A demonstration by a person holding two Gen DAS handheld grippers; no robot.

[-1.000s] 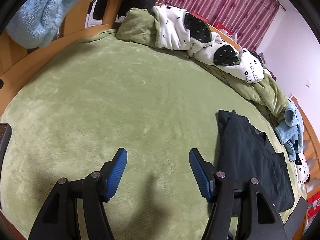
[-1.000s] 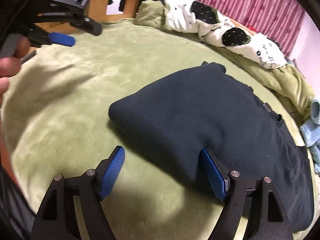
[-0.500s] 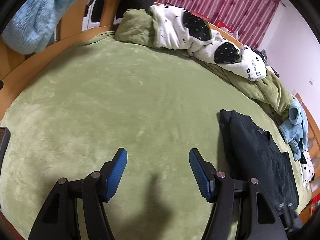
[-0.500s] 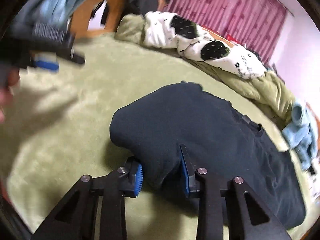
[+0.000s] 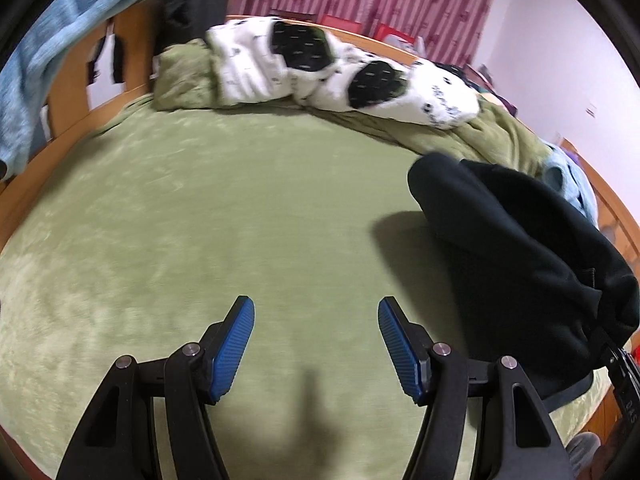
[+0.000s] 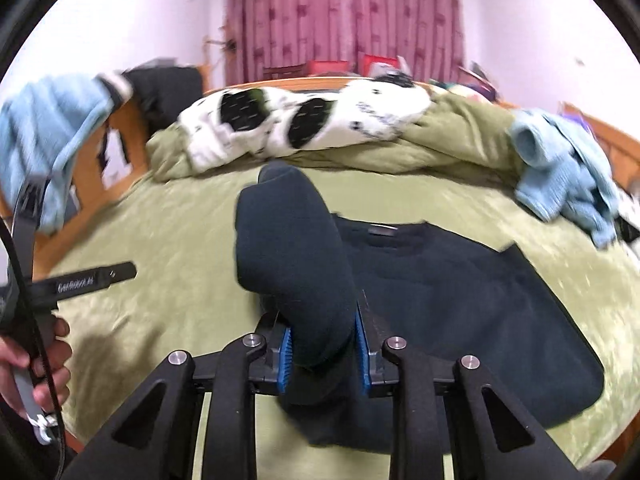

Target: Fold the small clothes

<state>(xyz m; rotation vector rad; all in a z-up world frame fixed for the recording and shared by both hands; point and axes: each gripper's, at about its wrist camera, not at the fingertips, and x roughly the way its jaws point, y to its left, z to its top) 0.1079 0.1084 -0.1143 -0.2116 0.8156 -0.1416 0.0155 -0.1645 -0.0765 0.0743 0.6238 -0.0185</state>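
A dark navy sweater [image 6: 460,300] lies on the green bedcover [image 6: 160,248]. My right gripper [image 6: 322,350] is shut on the sweater's left sleeve [image 6: 292,248] and holds it lifted above the garment's body. In the left wrist view the lifted sweater [image 5: 520,240] hangs at the right. My left gripper [image 5: 316,344] is open and empty above the bare green cover [image 5: 220,200], to the left of the sweater. It also shows in the right wrist view [image 6: 96,276], held by a hand at the left edge.
A white blanket with black patches [image 5: 340,68] and a bunched green quilt [image 6: 460,140] lie along the far side of the bed. Light blue clothes [image 6: 568,184] lie at the right. A blue towel [image 5: 40,60] hangs on the wooden bed frame at left.
My right gripper closed on the sweater's sleeve edge and lifted it up off the bed toward the garment's middle. My left gripper stayed open, shifting slightly.
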